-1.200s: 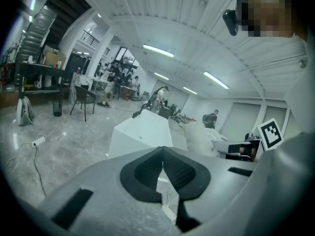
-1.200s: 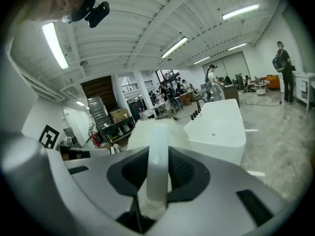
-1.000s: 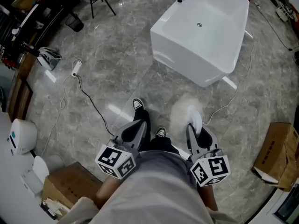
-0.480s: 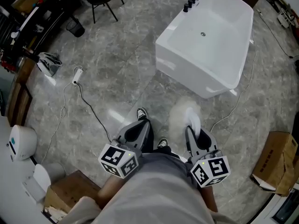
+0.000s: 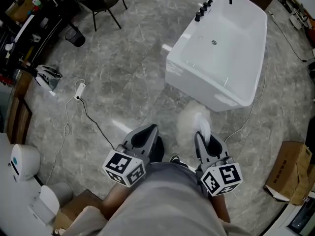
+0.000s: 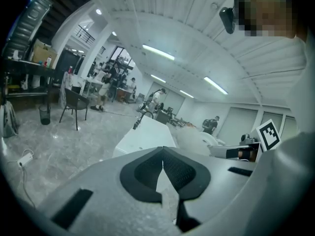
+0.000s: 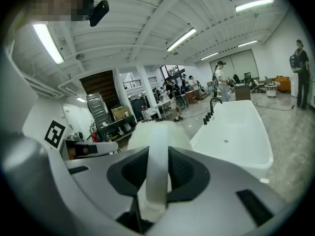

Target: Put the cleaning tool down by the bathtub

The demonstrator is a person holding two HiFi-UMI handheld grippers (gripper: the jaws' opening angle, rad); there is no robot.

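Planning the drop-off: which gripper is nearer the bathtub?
Right. The right gripper, holding the cleaning tool, is just short of the bathtub; the left gripper is beside it, farther off.

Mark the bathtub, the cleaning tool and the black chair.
bathtub point(image 5: 236, 43), head view, bare basin floor.
cleaning tool point(image 5: 191, 118), head view, fluffy white head.
black chair point(image 5: 101, 1), head view, seat.

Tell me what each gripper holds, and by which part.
Right gripper: the fluffy white duster, clamped by its flat handle. Left gripper: nothing, fingers shut.
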